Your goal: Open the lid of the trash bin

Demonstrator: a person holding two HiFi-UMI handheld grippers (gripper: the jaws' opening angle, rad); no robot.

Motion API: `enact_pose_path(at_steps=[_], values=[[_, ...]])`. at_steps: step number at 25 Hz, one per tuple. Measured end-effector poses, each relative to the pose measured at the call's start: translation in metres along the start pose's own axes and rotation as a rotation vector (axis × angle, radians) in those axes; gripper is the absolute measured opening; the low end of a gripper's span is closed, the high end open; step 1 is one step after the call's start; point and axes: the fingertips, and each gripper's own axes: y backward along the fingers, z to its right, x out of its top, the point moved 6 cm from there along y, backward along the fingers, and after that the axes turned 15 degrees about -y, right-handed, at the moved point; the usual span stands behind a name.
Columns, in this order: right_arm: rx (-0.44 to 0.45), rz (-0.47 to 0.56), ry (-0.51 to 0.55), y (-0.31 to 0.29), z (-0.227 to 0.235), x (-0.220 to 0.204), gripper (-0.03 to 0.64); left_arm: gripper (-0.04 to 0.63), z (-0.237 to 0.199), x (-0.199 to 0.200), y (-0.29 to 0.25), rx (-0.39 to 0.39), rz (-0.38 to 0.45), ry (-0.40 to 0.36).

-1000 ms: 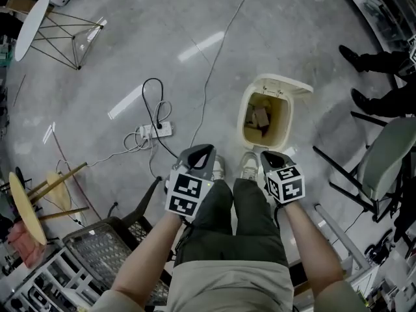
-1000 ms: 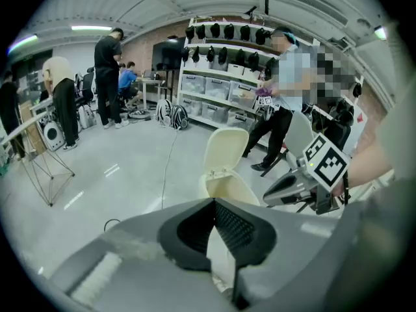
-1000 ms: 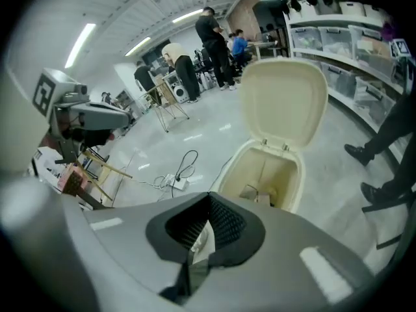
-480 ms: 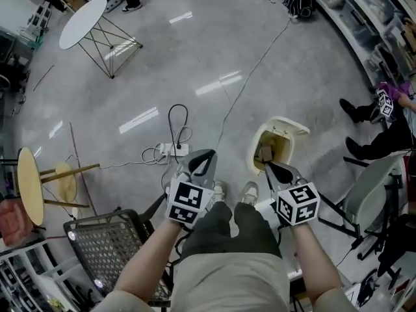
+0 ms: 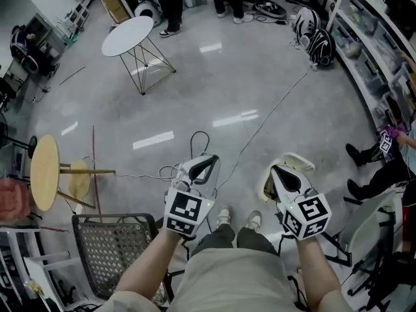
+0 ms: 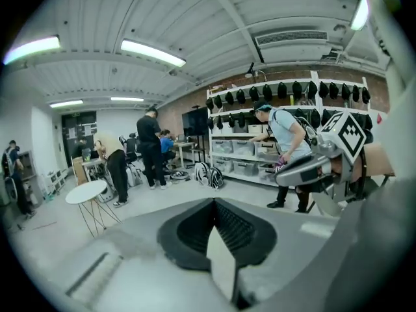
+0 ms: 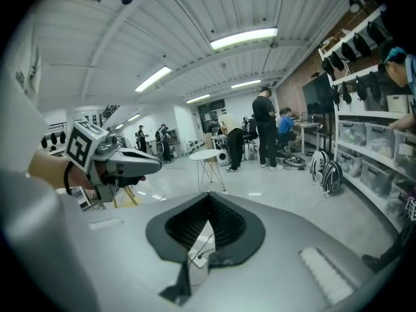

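The cream trash bin (image 5: 266,188) stands on the floor just ahead of my feet, and my right gripper covers most of it. Its lid (image 5: 299,162) is tipped up behind the opening. My right gripper (image 5: 273,168) hangs in the air over the bin, jaws shut on nothing. My left gripper (image 5: 212,156) is level with it, to the bin's left, also shut and empty. In the left gripper view the jaws meet at the tip (image 6: 213,201), and the right gripper (image 6: 311,168) shows beside it. The right gripper view shows its closed tip (image 7: 208,194).
A white power strip with a black cable (image 5: 170,171) lies left of the bin. A black mesh chair (image 5: 110,246) is at my left, a green chair (image 5: 363,221) and a seated person's legs (image 5: 365,173) at my right. A white round table (image 5: 133,36) stands farther off.
The head view has tilted up to take in more of the room. Both grippers have risen, and the bin's open top, visible before, is now behind the right gripper.
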Motion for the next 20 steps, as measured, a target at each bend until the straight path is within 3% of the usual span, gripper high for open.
enact_pose_path(at_steps=[4,13,17,20], values=[[0.058,0.063,0.065,0.008,-0.03,0.041,0.003,0.002,-0.02,0.032,0.031,0.094,0.07,-0.061],[0.181,0.179,0.18,0.037,-0.105,0.101,0.003,0.002,-0.042,0.09,0.111,0.229,0.202,-0.053],[0.217,0.243,0.219,0.05,-0.129,0.119,0.003,0.002,-0.04,0.108,0.131,0.234,0.261,-0.135],[0.239,0.27,0.252,0.055,-0.146,0.126,0.003,0.002,-0.042,0.114,0.145,0.242,0.286,-0.143]])
